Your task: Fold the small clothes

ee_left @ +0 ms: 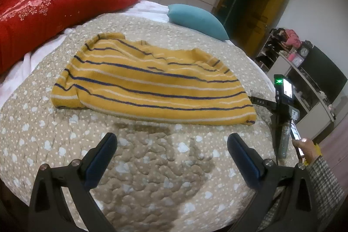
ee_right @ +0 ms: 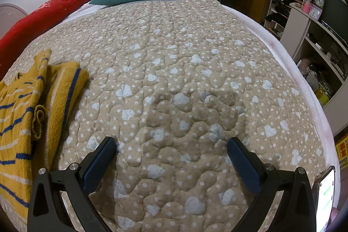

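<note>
A small yellow sweater (ee_left: 150,82) with blue and white stripes lies partly folded on the beige quilted bed cover (ee_left: 152,166). My left gripper (ee_left: 171,145) is open and empty, hovering over the quilt just short of the sweater's near hem. In the right wrist view the sweater (ee_right: 26,105) lies at the left edge. My right gripper (ee_right: 171,149) is open and empty over bare quilt (ee_right: 184,79), to the right of the sweater. In the left wrist view the right gripper's body with a green light (ee_left: 282,97) stands at the bed's right edge.
A red quilt (ee_left: 50,14) lies along the far left of the bed, a teal pillow (ee_left: 198,21) at its head. Shelves with clutter and a clock (ee_right: 313,21) stand to the right. A phone (ee_right: 326,195) shows at the lower right.
</note>
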`<state>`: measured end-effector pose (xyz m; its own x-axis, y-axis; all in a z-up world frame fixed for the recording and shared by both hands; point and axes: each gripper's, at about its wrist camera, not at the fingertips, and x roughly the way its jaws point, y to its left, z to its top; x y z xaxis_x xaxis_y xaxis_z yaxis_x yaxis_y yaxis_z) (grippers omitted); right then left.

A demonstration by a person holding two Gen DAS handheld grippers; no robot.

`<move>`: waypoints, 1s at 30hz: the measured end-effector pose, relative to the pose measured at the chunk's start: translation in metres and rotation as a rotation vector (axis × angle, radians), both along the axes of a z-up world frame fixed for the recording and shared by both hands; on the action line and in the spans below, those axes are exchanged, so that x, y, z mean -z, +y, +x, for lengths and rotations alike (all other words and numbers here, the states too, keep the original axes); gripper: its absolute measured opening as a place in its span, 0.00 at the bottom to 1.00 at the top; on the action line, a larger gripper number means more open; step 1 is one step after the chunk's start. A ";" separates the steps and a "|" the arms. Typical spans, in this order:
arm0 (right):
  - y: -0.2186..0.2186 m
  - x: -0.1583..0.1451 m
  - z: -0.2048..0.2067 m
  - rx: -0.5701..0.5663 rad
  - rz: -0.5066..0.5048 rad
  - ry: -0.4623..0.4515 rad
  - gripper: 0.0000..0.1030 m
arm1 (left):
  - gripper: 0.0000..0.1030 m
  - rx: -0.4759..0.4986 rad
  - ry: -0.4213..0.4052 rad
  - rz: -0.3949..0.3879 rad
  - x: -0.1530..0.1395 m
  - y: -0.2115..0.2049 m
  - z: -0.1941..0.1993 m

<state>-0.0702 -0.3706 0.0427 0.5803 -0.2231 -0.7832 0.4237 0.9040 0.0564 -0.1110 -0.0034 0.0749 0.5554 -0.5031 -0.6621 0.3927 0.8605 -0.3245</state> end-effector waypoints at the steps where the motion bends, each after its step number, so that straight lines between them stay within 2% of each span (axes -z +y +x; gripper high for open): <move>1: 0.000 0.000 0.000 0.000 0.000 0.000 1.00 | 0.98 -0.001 -0.001 0.000 0.001 0.001 0.000; 24: 0.000 0.000 0.000 0.000 0.000 0.000 1.00 | 0.98 -0.059 0.025 -0.002 0.014 0.014 0.007; 30: 0.000 0.000 0.000 0.001 0.000 0.000 1.00 | 0.98 -0.080 -0.016 0.017 0.011 0.024 0.008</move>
<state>-0.0700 -0.3706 0.0427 0.5801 -0.2233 -0.7833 0.4242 0.9038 0.0565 -0.1032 0.0207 0.0636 0.6041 -0.4455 -0.6607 0.3270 0.8947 -0.3042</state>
